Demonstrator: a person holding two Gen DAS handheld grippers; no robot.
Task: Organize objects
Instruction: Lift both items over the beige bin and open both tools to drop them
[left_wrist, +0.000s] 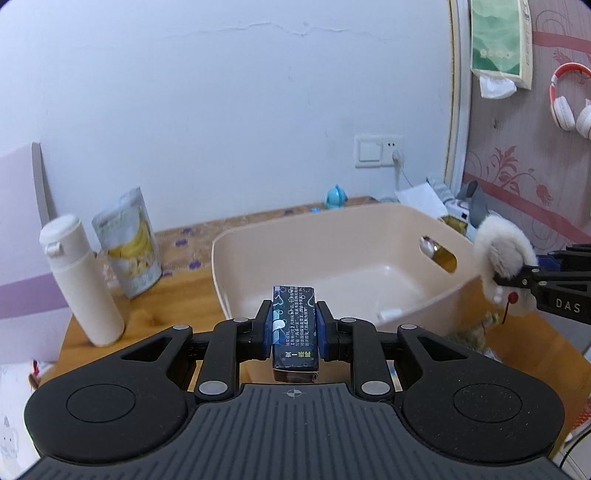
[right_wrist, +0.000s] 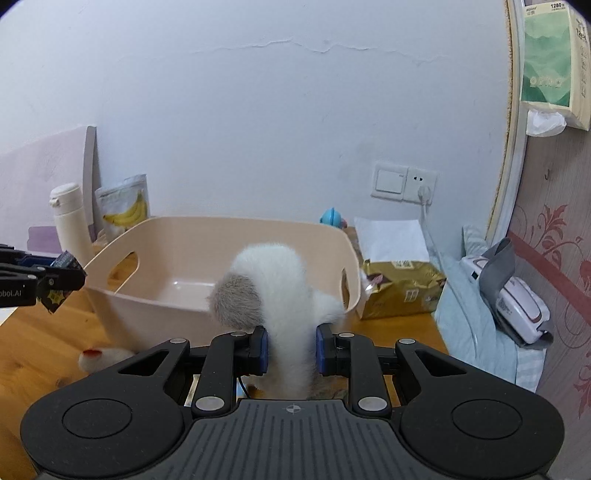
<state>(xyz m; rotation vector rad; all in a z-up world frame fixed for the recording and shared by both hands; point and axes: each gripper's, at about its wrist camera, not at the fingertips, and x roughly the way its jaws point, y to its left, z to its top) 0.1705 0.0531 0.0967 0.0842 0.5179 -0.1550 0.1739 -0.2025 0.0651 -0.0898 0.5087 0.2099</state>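
Observation:
A beige plastic bin (left_wrist: 236, 266) (right_wrist: 173, 229) stands on the wooden table. My left gripper (left_wrist: 294, 328) is shut on a small dark printed box (left_wrist: 294, 325) and holds it above the bin's near rim; it shows at the left of the right wrist view (right_wrist: 64, 280). My right gripper (right_wrist: 291, 349) is shut on a white and grey plush toy (right_wrist: 273, 291) in front of the bin's near wall. In the left wrist view the toy (left_wrist: 502, 258) hangs from the right gripper (left_wrist: 517, 277) beside the bin's right wall.
A white bottle (left_wrist: 79, 280) and a banana snack pouch (left_wrist: 127, 243) stand left of the bin. A gold packet (right_wrist: 399, 288) and paper lie right of it. A small white plush (right_wrist: 103, 358) lies on the table. A blue toy (left_wrist: 335, 197) sits by the wall.

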